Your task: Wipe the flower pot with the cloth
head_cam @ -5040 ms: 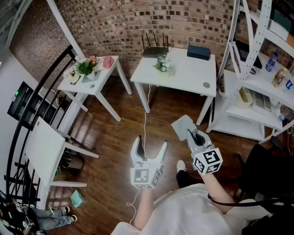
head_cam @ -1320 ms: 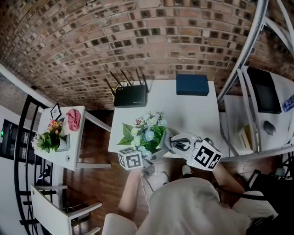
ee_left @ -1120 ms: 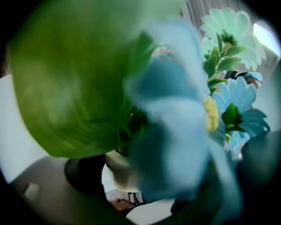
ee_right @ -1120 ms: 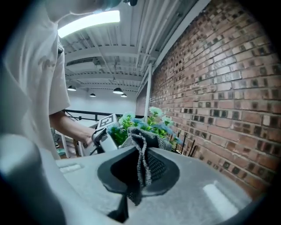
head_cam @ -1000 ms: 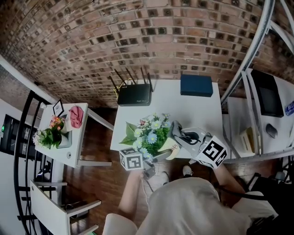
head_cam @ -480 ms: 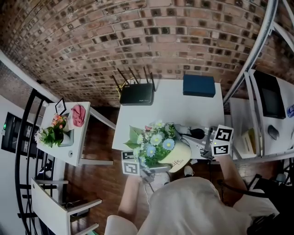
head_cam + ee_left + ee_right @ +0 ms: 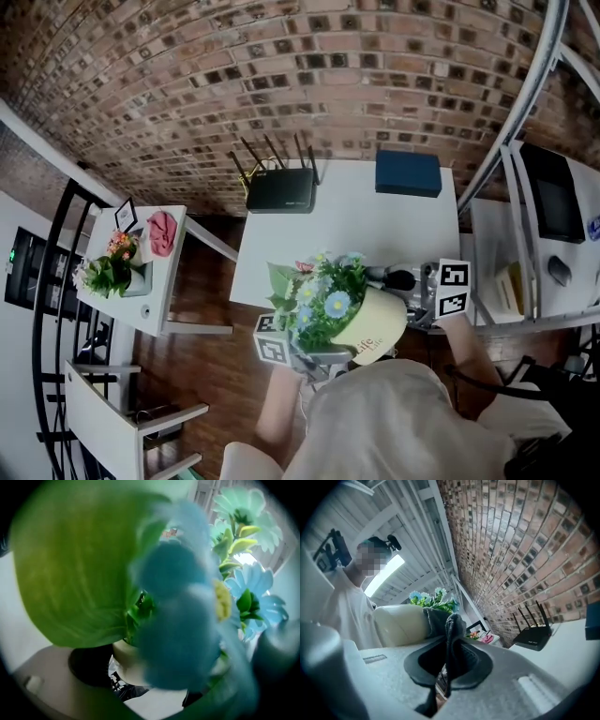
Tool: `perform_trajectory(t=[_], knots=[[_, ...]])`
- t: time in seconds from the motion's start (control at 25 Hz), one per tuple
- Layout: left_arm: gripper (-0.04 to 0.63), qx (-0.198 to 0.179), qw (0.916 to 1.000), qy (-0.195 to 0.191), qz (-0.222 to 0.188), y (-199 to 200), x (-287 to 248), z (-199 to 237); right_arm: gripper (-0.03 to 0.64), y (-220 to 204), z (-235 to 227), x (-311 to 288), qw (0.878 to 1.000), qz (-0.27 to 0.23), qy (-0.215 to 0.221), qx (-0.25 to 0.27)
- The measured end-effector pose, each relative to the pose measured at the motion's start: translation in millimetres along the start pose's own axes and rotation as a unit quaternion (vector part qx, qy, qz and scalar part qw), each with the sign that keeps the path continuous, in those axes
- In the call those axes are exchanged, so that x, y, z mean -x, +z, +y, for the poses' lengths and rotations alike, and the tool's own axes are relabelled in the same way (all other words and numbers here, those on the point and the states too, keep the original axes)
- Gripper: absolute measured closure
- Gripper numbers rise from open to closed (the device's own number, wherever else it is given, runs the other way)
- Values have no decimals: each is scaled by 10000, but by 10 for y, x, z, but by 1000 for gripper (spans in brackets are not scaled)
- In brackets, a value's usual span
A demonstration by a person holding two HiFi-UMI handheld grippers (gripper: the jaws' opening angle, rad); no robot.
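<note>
I see the flower pot at 6 o'clock, held tilted in front of the bench. Its long axis slants, base toward 4 o'clock and blooms toward 10. Blurred blooms and a leaf hide most of the left gripper, whose jaws clamp the pot's rim. The right gripper has its jaws pinched on the grey cloth, against the pot's wall.

Head view overlooks flower pot; gripper views face it closely.
</note>
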State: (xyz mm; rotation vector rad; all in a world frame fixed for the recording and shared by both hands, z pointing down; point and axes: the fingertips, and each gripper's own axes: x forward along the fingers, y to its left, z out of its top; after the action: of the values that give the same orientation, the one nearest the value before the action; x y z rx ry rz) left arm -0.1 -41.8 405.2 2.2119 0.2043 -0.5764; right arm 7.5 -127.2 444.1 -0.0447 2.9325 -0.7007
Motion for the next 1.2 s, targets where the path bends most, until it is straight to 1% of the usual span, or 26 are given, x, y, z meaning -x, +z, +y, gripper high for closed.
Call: perform_trajectory(t=[0.08, 0.16, 0.36, 0.52, 0.76, 0.96, 1.08, 1.2], knots=[[89, 6, 9997, -102, -234, 81, -39, -43, 617, 37, 27, 0, 9991, -356, 132, -208], [89, 20, 9991, -134, -399, 142, -78, -64, 615, 57, 51, 18, 9978, -590, 208, -224], [89, 37, 9986, -208, -493, 156, -180, -118, 615, 59, 158, 44, 9961, -798, 346, 148], [89, 229, 9971, -256, -673, 191, -183, -99, 615, 66, 173, 94, 9948, -916, 263, 350], [89, 460, 9928, -303, -1059, 321, -160, -65, 617, 16, 170, 131, 9950, -816, 19, 570], [89, 529, 9883, -144, -1421, 461, -121, 29, 617, -124, 157, 127, 9964, -507, -143, 668], [89, 465, 9844, 77, -1694, 597, -60, 121, 617, -246, 207, 65, 9972, -307, -131, 670], [89, 261, 9814, 412, -1859, 723, -11, 202, 617, -302, 278, -56, 9977, -281, -139, 597]])
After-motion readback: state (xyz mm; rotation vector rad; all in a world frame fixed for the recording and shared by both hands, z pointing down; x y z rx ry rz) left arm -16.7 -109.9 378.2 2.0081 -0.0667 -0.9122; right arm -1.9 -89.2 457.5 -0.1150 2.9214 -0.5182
